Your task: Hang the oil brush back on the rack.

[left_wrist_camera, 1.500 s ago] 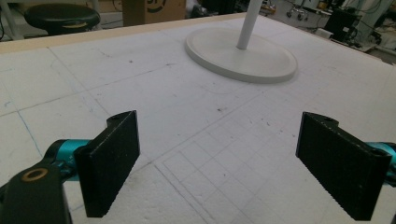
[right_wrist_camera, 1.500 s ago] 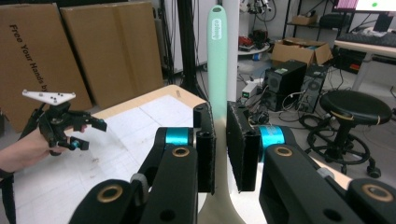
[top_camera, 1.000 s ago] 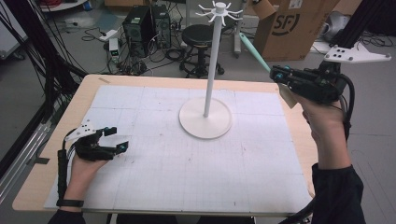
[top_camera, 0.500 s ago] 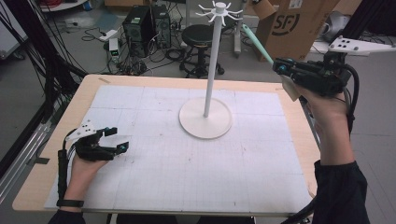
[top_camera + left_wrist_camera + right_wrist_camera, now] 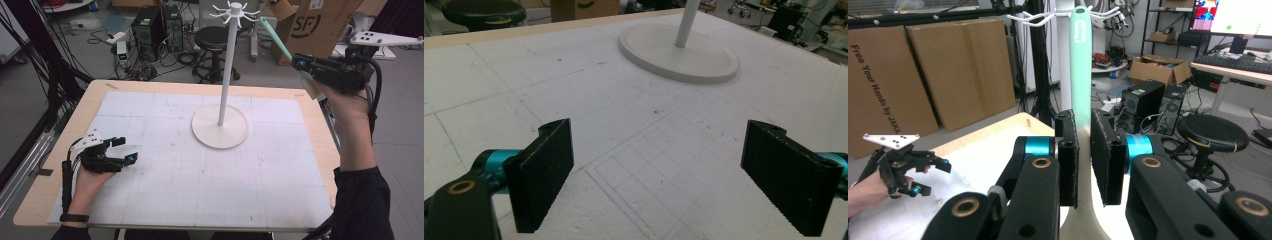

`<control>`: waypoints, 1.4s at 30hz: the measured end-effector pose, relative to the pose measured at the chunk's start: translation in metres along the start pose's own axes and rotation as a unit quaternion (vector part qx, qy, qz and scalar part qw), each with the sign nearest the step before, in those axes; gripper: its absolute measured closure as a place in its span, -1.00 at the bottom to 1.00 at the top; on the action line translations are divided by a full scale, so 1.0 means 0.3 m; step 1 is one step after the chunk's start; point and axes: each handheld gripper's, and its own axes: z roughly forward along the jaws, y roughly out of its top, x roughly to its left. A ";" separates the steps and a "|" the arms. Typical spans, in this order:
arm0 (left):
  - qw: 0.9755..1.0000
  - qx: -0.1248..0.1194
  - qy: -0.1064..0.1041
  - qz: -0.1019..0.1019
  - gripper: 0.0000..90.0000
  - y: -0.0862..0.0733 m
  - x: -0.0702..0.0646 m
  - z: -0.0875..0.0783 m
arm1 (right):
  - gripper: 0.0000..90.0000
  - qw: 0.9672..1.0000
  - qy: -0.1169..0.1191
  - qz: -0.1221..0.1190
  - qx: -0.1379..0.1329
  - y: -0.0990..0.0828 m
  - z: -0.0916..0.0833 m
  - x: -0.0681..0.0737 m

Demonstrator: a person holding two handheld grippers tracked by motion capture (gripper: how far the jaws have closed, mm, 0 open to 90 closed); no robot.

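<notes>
While right hand-held gripper (image 5: 296, 62) clamps mint utensil handle (image 5: 275, 36) aloft, left hand-held gripper (image 5: 127, 150) rests wide on table (image 5: 165, 90).

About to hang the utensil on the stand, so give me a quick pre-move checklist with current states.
1. Right hand-held gripper shut on mint utensil: ok.
2. Handle tip raised near the hooks: ok.
3. Tip already on a hook: not ok, it sits beside them.
4. Hanging hole in handle: cannot tell.
5. Stand upright, base flat on table: ok.
6. Left hand-held gripper open, resting away from stand: ok.
</notes>
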 end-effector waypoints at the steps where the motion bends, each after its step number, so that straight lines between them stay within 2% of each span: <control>1: 1.000 0.000 -0.001 -0.001 -0.68 0.000 -0.001 0.000 | 0.83 1.000 0.000 0.002 0.001 0.000 0.003 -0.001; 21: 1.000 0.001 -0.001 0.000 -0.68 -0.001 -0.002 0.000 | 0.83 1.000 0.007 -0.002 0.011 -0.005 0.036 0.011; 35: 1.000 0.003 -0.003 0.002 -0.68 -0.002 -0.001 0.002 | 0.81 1.000 0.012 -0.004 0.029 -0.016 0.095 0.024; 38: 1.000 0.003 -0.002 0.000 -0.68 -0.002 -0.001 0.001 | 0.77 0.999 0.013 -0.007 0.038 -0.022 0.107 0.025; 40: 1.000 0.004 -0.001 0.001 -0.68 -0.002 -0.001 0.000 | 0.58 0.999 0.015 -0.007 0.035 -0.027 0.108 0.027; 42: 1.000 0.006 -0.001 0.003 -0.68 -0.003 0.001 -0.001 | 0.51 0.999 0.019 -0.010 0.037 -0.036 0.108 0.028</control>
